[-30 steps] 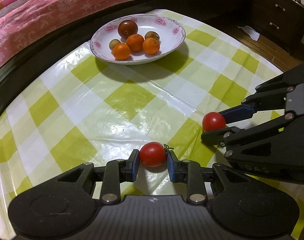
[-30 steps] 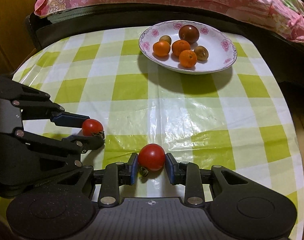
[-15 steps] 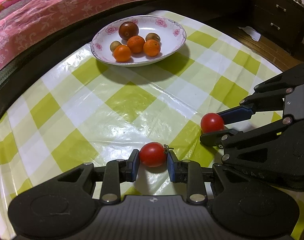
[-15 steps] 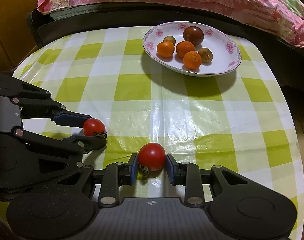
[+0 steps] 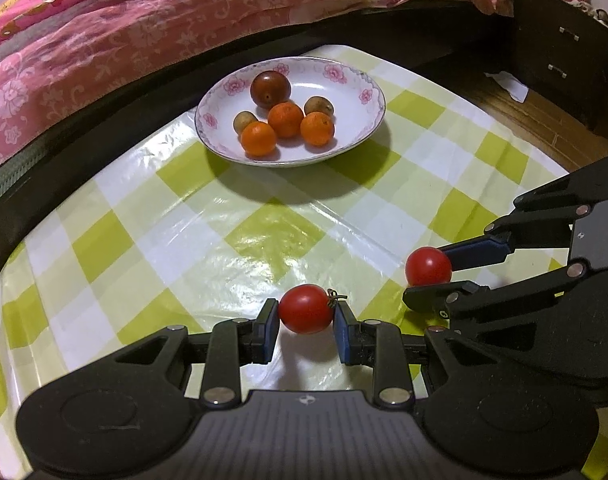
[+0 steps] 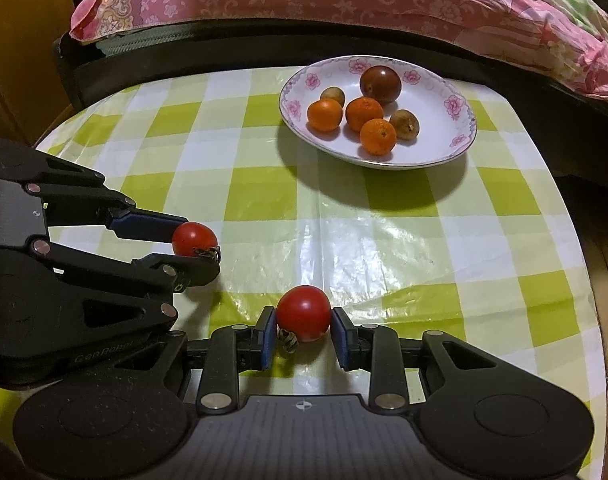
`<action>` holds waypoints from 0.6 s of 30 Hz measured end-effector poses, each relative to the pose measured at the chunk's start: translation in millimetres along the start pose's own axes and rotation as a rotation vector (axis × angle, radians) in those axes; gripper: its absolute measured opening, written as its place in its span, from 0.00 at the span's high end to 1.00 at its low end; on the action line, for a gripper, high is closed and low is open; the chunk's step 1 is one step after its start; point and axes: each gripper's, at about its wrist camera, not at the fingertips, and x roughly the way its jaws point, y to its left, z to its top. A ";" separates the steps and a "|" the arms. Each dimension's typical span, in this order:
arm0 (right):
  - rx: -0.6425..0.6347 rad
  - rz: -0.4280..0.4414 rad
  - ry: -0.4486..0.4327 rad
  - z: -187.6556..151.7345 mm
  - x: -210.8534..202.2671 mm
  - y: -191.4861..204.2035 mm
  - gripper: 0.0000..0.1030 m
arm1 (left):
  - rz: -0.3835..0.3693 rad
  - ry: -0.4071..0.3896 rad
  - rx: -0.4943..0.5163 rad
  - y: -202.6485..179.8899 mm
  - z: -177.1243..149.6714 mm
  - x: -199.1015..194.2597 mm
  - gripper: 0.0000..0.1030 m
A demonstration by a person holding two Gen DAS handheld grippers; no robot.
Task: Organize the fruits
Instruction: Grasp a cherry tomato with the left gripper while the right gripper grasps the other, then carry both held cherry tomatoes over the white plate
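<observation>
Left claw (image 5: 306, 318) pinching small red cherry tomato (image 5: 306, 309) between blue pads, above checked green-white desk (image 5: 263, 240). Right claw (image 6: 303, 330) pinching second red tomato (image 6: 304, 313). Both well short of white floral-rimmed bowl (image 5: 364, 80) holding oranges.

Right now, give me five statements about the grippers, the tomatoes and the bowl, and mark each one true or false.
1. The left gripper grips a red tomato. True.
2. The right gripper is empty. False: it holds a second tomato.
3. The floral bowl holds three orange fruits. True.
4. Both tomatoes already lie in the bowl. False: both are in the grippers, on the near side of the table, short of the bowl.
5. The tablecloth is plain white. False: it is checked green and white.
</observation>
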 end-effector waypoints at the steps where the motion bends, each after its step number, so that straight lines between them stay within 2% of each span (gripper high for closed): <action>1: 0.001 -0.002 -0.001 0.6 -0.1 -0.4 0.75 | 0.001 -0.002 0.001 0.0 0.4 0.1 0.64; 18: 0.035 -0.015 -0.049 17.5 -4.9 -14.3 0.75 | 0.017 -0.059 0.013 2.7 22.6 -0.7 0.64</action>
